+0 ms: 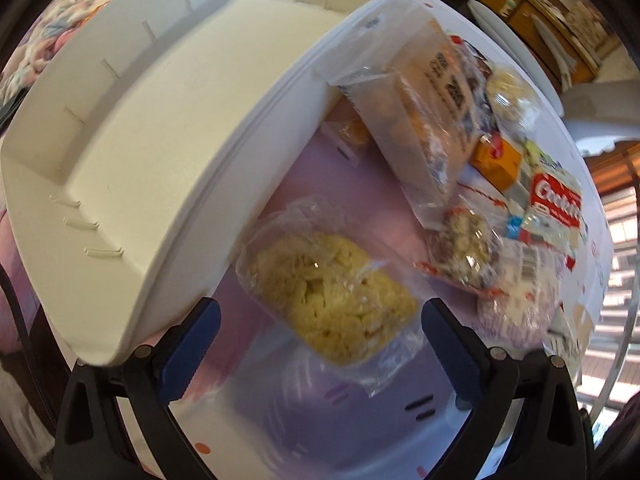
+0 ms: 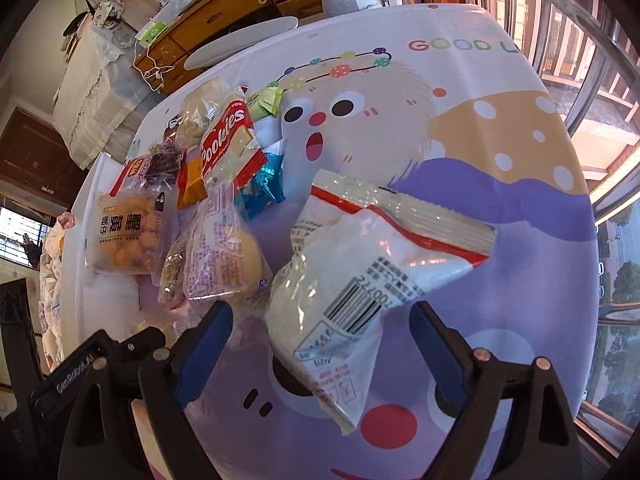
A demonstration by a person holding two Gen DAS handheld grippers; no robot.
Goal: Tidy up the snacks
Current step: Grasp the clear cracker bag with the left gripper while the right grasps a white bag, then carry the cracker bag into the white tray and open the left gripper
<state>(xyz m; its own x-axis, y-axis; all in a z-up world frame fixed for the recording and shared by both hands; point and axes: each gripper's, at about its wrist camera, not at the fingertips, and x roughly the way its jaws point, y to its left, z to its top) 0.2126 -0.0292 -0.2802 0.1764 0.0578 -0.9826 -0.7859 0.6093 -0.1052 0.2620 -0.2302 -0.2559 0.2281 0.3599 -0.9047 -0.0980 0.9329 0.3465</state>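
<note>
My left gripper (image 1: 322,312) is open and points down over a clear bag of yellow pastry (image 1: 332,300), which lies on the tablecloth between its blue pads without being pressed. Just left of it stands an empty white bin (image 1: 140,140). My right gripper (image 2: 320,312) is open too. A crumpled white packet with a barcode and red stripe (image 2: 360,272) lies between its fingers, untouched by the pads. A pile of snacks sits beyond: a red Cookies packet (image 2: 228,140), a bag of orange balls (image 2: 128,232), a blue foil packet (image 2: 264,184).
The table wears a cartoon-print cloth (image 2: 480,140). The snack pile shows at the right of the left wrist view, with the Cookies packet (image 1: 554,208) and an orange packet (image 1: 498,158). A wooden sideboard with a white plate (image 2: 240,40) stands behind; windows run along the right.
</note>
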